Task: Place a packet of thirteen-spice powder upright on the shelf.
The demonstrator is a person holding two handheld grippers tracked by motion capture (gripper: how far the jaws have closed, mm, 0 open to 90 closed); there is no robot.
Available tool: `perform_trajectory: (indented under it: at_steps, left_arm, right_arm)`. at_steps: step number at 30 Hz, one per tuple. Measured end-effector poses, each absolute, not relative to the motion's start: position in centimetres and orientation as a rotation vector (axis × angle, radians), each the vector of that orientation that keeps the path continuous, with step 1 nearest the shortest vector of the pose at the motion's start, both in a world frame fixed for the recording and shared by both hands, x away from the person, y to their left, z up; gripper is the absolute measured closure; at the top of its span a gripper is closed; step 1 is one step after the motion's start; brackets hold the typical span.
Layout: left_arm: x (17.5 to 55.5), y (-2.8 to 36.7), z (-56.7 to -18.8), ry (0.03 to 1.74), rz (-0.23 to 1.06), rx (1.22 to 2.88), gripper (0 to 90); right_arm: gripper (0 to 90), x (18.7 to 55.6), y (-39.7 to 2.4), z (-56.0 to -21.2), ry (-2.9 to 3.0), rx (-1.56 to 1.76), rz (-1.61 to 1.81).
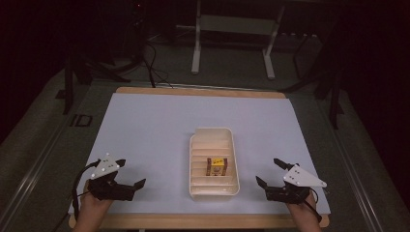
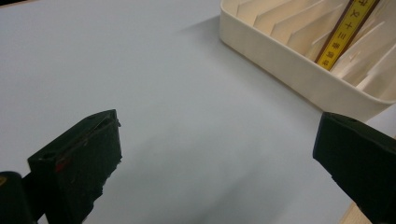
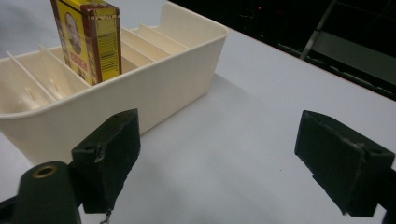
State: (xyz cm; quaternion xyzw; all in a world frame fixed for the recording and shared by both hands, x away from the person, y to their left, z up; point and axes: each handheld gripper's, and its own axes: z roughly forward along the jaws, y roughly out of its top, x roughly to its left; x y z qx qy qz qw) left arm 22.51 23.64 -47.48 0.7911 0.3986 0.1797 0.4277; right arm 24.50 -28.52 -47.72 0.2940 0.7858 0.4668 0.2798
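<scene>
A cream slotted tray (image 1: 194,155) sits near the middle front of the pale blue mat (image 1: 154,125). A yellow and brown box (image 1: 216,166) stands upright in one of its slots, also seen as the box (image 3: 88,39) inside the tray (image 3: 154,88) and as a yellow edge of the box (image 2: 343,32) in the tray (image 2: 289,65). My left gripper (image 1: 130,174) rests at the front left of the mat, open and empty, well left of the tray. My right gripper (image 1: 269,172) rests at the front right, open and empty. Each gripper's own view shows its jaws spread wide over bare mat: left gripper (image 2: 219,158), right gripper (image 3: 219,163).
The mat covers a wooden tabletop (image 1: 203,221) whose front edge shows below the hands. Beyond the table lie dark floor, cables (image 1: 150,63) and a white metal stand (image 1: 232,43).
</scene>
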Motion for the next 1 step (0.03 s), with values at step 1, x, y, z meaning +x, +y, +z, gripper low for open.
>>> perform_trajectory:
  at_steps: [1]
  left_arm:
    - [22.46,23.55,-47.47,0.989,0.448,1.977,1.4]
  right_arm:
    - [14.3,24.46,-28.53,-47.69,2.106,0.787,1.252]
